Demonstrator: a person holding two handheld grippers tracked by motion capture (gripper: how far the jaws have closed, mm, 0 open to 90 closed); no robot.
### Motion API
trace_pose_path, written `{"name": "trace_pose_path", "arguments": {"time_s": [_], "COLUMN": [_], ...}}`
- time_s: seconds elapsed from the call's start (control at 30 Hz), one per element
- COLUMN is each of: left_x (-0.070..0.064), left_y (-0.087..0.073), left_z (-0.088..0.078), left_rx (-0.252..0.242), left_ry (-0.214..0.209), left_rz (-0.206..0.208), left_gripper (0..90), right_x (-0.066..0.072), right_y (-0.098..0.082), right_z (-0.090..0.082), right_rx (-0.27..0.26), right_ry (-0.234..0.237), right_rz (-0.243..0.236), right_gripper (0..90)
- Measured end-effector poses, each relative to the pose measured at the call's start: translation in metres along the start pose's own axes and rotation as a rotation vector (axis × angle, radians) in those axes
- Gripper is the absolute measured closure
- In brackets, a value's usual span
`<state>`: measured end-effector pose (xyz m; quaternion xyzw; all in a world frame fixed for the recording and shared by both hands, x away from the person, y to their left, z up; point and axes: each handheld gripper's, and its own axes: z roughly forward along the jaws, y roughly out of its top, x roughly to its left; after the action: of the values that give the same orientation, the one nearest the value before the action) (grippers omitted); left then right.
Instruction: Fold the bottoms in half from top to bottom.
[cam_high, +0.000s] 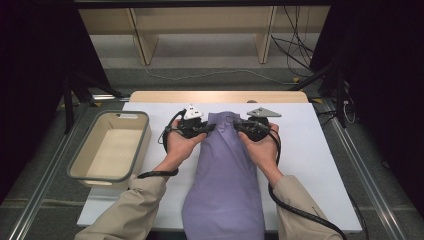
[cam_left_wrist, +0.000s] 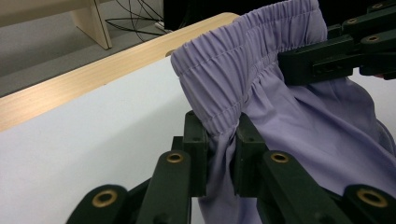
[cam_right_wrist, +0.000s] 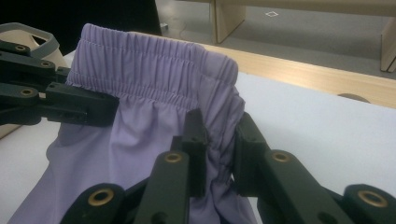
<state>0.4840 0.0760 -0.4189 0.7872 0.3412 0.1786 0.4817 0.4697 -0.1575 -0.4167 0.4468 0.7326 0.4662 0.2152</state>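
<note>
Left tongs (cam_high: 209, 128) and right tongs (cam_high: 239, 126) pinching lilac trousers' (cam_high: 225, 175) waistband (cam_left_wrist: 243, 51), white table (cam_high: 320, 150)

Overhead forward-down view; two close tool-mounted views (shared: purple waistband (cam_left_wrist: 243, 60)).

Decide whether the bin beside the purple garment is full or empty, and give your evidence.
Empty: the high view looks straight into the bin, left of the garment, and its pale floor is bare.

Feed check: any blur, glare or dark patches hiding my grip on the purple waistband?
High view: dim, dark at both sides, soft, grip detail small. Left gripper view: sharp on waistband, left gripper clamped; no glare. Right gripper view: slightly soft, evenly lit, right gripper clamped.
</note>
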Motion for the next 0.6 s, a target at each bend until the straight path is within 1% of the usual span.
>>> {"name": "trace_pose_path", "arguments": {"time_s": [0.17,0.23,0.33,0.43,0.47,0.6], "left_x": [0.0002,0.0007,0.001,0.0015,0.0011,0.0019], "left_y": [0.002,0.0031,0.0049,0.007,0.0074,0.0091], "left_z": [-0.001,-0.0016,-0.0015,-0.0024,-0.0022,-0.0026], "left_rx": [-0.007,-0.001,-0.007,-0.001,-0.006,-0.002], "left_ry": [0.005,0.005,0.005,0.006,0.007,0.008], "left_rz": [0.004,0.01,0.011,0.022,0.017,0.028], "left_gripper": [78.5,78.5,78.5,78.5,78.5,78.5], "right_x": [0.0003,0.0004,0.0003,0.0001,0.0,-0.0004], "right_y": [0.002,0.0031,0.0046,0.0057,0.006,0.0071], "right_z": [0.0003,0.0001,0.0002,0.0001,0.0002,0.0001], "right_rx": [-0.003,-0.003,-0.006,-0.01,-0.01,-0.012], "right_ry": [0.003,0.004,0.002,0.001,0.001,0.002], "right_rz": [-0.002,-0.004,-0.006,-0.004,-0.004,-0.003], "right_gripper": [78.5,78.6,78.6,78.5,78.5,78.5]}}
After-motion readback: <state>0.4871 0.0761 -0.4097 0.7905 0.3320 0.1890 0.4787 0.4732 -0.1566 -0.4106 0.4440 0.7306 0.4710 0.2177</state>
